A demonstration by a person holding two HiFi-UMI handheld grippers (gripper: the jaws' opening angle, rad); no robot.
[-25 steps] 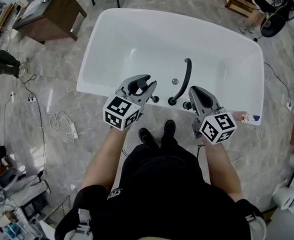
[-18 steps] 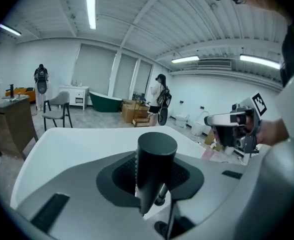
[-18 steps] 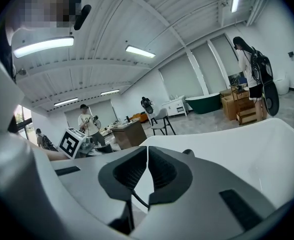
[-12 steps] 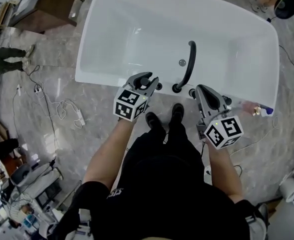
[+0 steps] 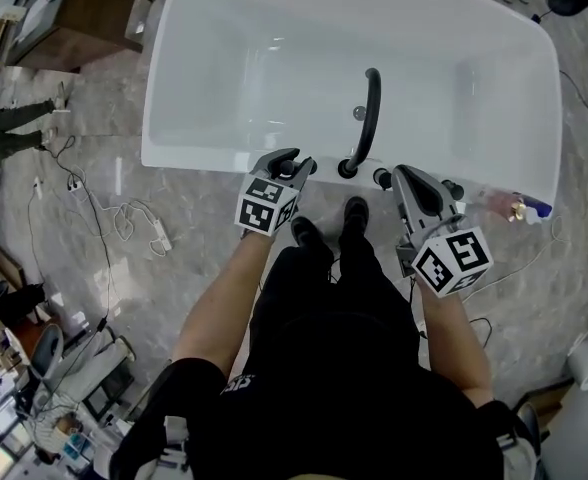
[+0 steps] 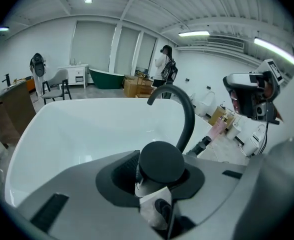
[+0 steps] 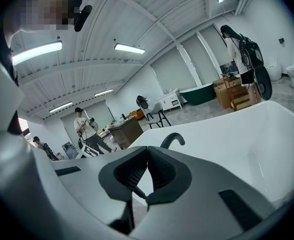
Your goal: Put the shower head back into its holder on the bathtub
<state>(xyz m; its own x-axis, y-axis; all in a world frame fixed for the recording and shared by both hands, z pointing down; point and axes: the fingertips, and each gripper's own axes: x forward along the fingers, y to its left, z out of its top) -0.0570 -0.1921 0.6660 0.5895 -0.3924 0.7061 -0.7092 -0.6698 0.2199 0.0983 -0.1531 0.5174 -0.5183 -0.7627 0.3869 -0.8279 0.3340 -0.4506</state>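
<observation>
Grasping the shower head (image 6: 161, 161) at the bathtub's (image 5: 189, 156) near rim with jaws that have just been opening, the left gripper (image 5: 292, 161) may drop it beside the holder if it is unseated; the right gripper (image 5: 404, 175) is clenched, empty.

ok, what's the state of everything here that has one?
left gripper: shut on the shower head, jaws just eased slightly wider
right gripper: shut, empty
shower head: held in left gripper, over the bathtub's near rim
bathtub: empty, no water
faucet spout: not running
</observation>
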